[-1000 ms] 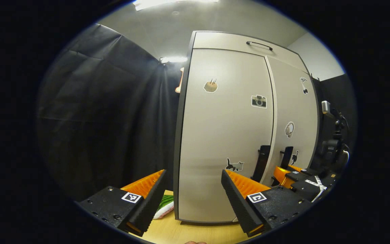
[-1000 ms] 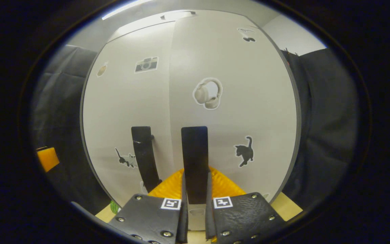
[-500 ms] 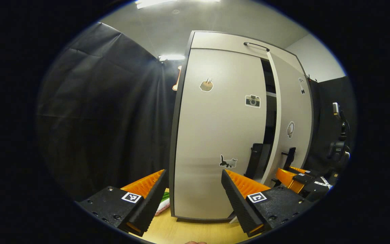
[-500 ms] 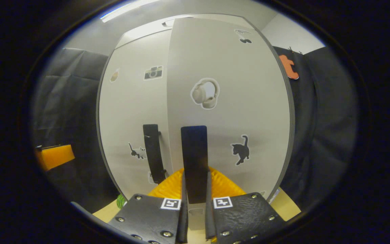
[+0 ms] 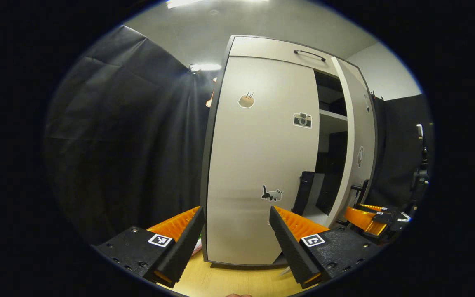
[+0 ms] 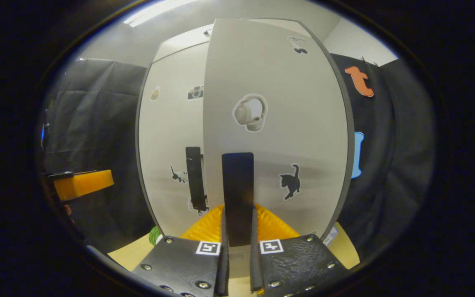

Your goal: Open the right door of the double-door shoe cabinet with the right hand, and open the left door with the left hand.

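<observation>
The pale shoe cabinet stands upright on a wooden surface. Its left door (image 5: 262, 156) is closed, with a black vertical handle (image 5: 303, 192) near its inner edge. The right door (image 5: 359, 136) stands swung outward, and dark shelves (image 5: 330, 136) show in the gap. My right gripper (image 6: 237, 214) is shut on the right door's black handle (image 6: 237, 194), both fingers pressing its sides. That gripper (image 5: 371, 214) also appears low at the right door's edge. My left gripper (image 5: 235, 210) is open, some way in front of the left door, holding nothing. The left door's handle (image 6: 195, 177) hangs untouched.
A top drawer with a black bar handle (image 5: 309, 53) sits above the doors. Black cloth walls flank the cabinet on both sides. A green striped object (image 6: 154, 236) lies on the wooden surface (image 5: 221, 280) by the cabinet's left foot. A stand with equipment (image 5: 421, 165) rises at far right.
The right door has swung from closed to well open, pulled by the right gripper shut on its handle. The left gripper stays open in front of the left door.
</observation>
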